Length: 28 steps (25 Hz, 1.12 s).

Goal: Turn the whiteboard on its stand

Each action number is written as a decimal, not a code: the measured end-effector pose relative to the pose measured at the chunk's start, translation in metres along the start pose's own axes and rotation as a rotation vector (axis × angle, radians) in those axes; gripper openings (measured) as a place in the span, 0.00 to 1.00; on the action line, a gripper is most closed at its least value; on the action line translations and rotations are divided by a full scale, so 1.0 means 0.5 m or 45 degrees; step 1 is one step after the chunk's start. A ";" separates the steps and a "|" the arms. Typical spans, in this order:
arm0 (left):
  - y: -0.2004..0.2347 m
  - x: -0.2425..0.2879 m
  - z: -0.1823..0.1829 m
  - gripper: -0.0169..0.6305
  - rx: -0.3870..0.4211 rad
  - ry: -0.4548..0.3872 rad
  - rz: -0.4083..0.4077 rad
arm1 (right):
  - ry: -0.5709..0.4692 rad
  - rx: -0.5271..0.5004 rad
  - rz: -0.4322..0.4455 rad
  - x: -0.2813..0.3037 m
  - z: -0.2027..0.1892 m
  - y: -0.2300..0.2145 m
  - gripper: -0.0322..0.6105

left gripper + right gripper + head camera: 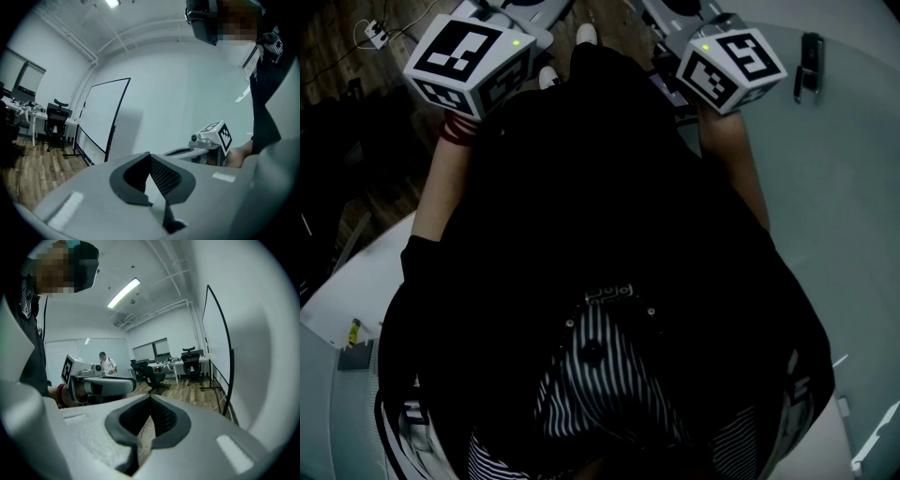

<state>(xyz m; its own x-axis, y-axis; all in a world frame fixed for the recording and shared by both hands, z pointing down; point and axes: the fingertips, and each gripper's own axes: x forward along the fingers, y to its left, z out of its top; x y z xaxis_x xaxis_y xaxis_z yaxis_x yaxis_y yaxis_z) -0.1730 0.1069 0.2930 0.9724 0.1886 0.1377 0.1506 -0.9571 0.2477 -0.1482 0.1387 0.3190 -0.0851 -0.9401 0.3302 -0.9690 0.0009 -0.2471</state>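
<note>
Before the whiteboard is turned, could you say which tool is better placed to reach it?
Probably the right tool: the whiteboard stands close at its side; from the left tool it looks farther off.

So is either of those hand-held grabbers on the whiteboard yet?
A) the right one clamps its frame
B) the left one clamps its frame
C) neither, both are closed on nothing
C: the left gripper and the right gripper each show their jaws shut with nothing between them, and the whiteboard stands apart from both, untouched.
</note>
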 end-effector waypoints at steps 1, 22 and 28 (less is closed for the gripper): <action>0.001 -0.001 0.002 0.02 0.002 -0.005 0.011 | -0.001 0.003 0.014 0.003 0.004 -0.001 0.05; 0.015 -0.008 0.032 0.02 0.040 -0.065 0.120 | -0.025 0.001 0.184 0.034 0.039 -0.023 0.05; 0.033 0.021 0.057 0.02 0.045 -0.062 0.114 | -0.059 -0.015 0.170 0.041 0.067 -0.046 0.05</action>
<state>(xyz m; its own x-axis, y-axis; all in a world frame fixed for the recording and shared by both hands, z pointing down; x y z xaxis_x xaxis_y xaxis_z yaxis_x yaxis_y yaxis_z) -0.1554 0.0871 0.2713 0.9896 0.0922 0.1107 0.0684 -0.9769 0.2026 -0.1197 0.1078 0.3012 -0.2033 -0.9459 0.2528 -0.9523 0.1311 -0.2754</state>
